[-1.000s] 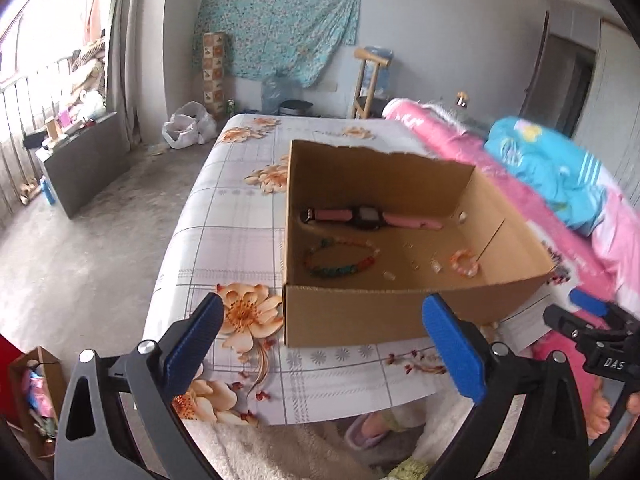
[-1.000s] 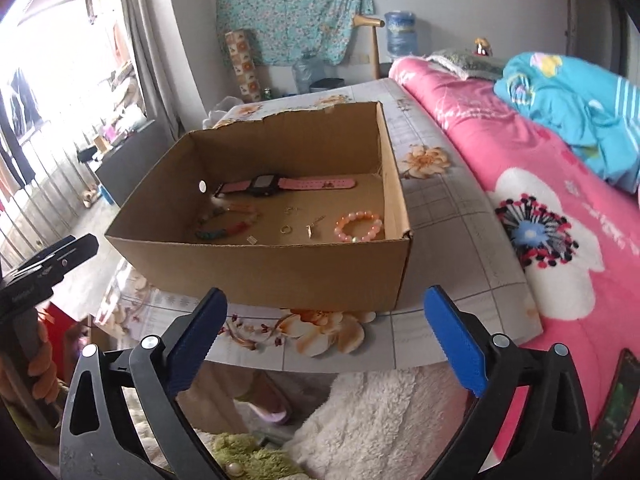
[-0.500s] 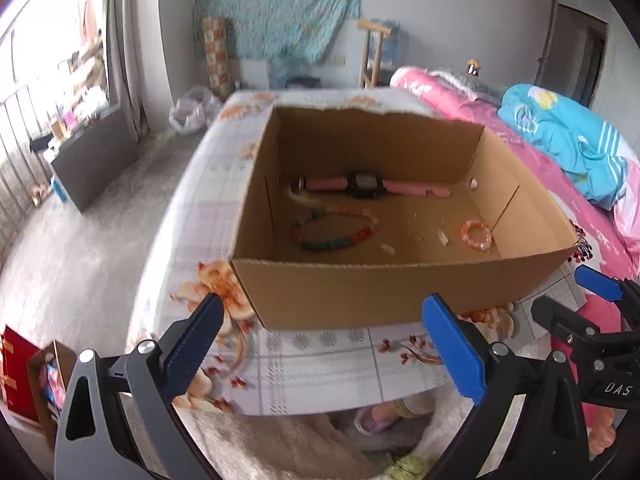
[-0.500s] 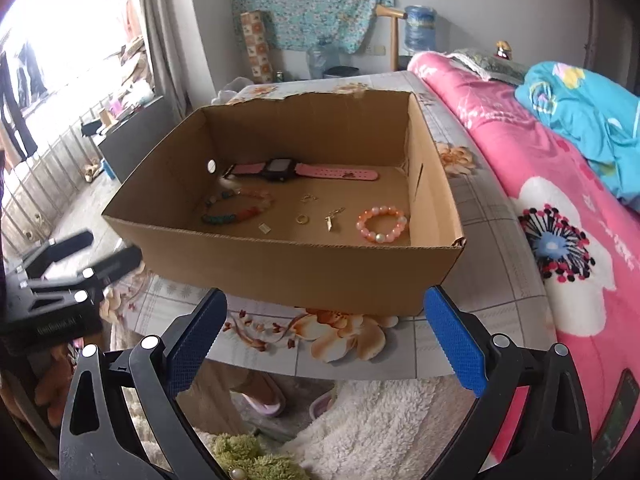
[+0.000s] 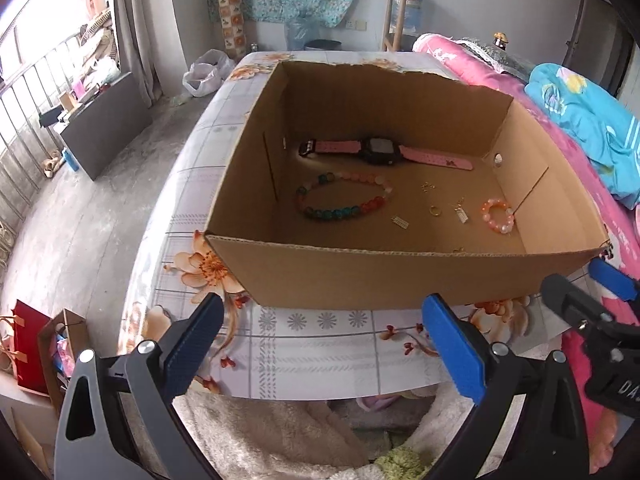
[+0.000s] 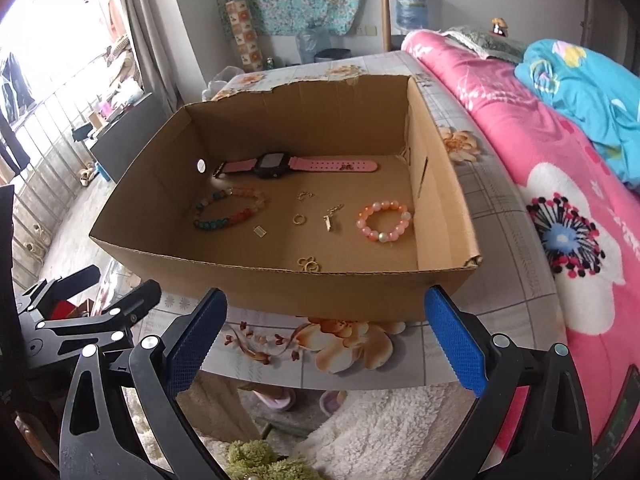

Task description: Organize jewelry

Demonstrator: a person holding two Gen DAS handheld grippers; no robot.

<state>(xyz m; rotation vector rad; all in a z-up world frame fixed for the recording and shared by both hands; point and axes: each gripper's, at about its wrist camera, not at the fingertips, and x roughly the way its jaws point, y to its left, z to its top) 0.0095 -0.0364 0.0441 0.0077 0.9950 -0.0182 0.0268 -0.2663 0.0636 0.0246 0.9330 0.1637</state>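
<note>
An open cardboard box (image 5: 384, 276) (image 6: 280, 288) stands on a floral-cloth table (image 5: 312, 344). Inside lie a pink-strap watch (image 5: 380, 150) (image 6: 276, 164), a multicolour bead bracelet (image 5: 340, 200) (image 6: 230, 208), an orange-pink bead bracelet (image 5: 497, 216) (image 6: 384, 220), a gold ring (image 5: 435, 211) (image 6: 298, 219) and small charms (image 6: 330, 218). My left gripper (image 5: 320, 352) is open and empty, just before the box's near wall. My right gripper (image 6: 324, 344) is open and empty, also before the near wall. Each gripper shows at the edge of the other's view.
A pink floral quilt (image 6: 560, 200) and a blue blanket (image 6: 592, 92) lie on the bed to the right. A white fluffy rug (image 6: 360, 432) lies below the table edge. A red bag (image 5: 28, 348) stands on the floor at left.
Both grippers have risen and moved closer to the box, so they now look down into it. Their jaws stay open. The jewelry has not moved.
</note>
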